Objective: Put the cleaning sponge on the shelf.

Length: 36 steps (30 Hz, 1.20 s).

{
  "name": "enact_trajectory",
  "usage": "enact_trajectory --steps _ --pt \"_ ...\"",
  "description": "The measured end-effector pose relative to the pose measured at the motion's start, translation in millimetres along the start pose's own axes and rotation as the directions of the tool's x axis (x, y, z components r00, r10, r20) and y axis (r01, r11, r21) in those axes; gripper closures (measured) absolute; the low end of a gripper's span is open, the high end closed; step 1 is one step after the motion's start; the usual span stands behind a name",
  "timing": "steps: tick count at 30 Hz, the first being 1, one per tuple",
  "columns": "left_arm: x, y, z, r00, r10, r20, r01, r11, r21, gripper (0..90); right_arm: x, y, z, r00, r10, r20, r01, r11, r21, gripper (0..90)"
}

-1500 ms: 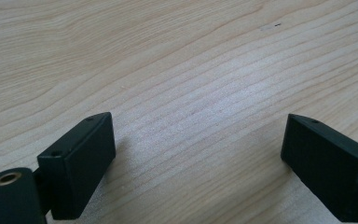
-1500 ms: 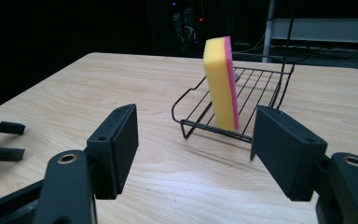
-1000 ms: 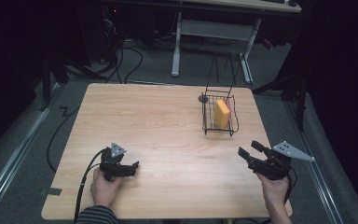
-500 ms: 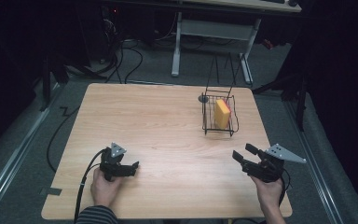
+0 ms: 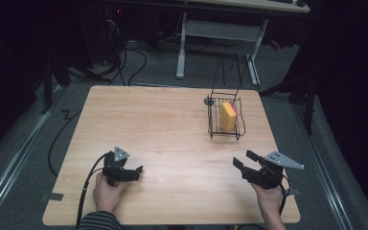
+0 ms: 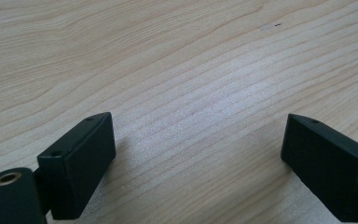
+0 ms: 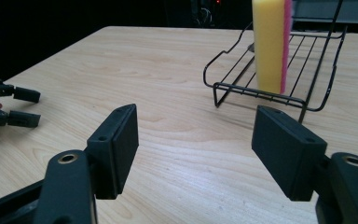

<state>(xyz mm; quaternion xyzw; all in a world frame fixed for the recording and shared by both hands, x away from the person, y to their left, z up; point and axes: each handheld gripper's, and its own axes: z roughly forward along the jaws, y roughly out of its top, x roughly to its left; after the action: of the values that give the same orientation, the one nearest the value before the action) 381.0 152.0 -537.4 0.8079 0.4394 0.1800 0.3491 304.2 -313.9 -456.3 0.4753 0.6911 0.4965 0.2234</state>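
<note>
The yellow sponge (image 5: 228, 116) stands on edge in the black wire basket (image 5: 214, 125) at the worktop's (image 5: 163, 124) far right; a pink layer shows on one face. Your right claw (image 5: 246, 160), jaws spread, sits nearer, pointing left. Your left claw (image 5: 138, 172), also spread and empty, rests near left.

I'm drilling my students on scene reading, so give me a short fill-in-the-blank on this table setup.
1. The yellow sponge stands on edge inside the black wire ____.
2. The rack sits nearer the ____ gripper.
3. Both the left gripper and the right gripper have their jaws ____.

Missing words: rack; right; open
</note>
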Motion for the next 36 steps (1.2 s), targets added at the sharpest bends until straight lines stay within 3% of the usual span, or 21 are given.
enact_trajectory --steps 17,36 --pt "-0.1 0.0 -0.1 1.0000 0.000 0.001 0.000 1.0000 0.000 10.5 4.8 -15.1 24.5 0.9995 -0.023 0.024 0.021 0.998 0.065 32.4" --pt "-0.1 -0.1 -0.2 1.0000 0.002 0.001 -0.002 1.0000 0.000 10.8 0.3 -26.8 42.1 0.9967 -0.043 0.069 0.033 0.990 0.140 34.1"
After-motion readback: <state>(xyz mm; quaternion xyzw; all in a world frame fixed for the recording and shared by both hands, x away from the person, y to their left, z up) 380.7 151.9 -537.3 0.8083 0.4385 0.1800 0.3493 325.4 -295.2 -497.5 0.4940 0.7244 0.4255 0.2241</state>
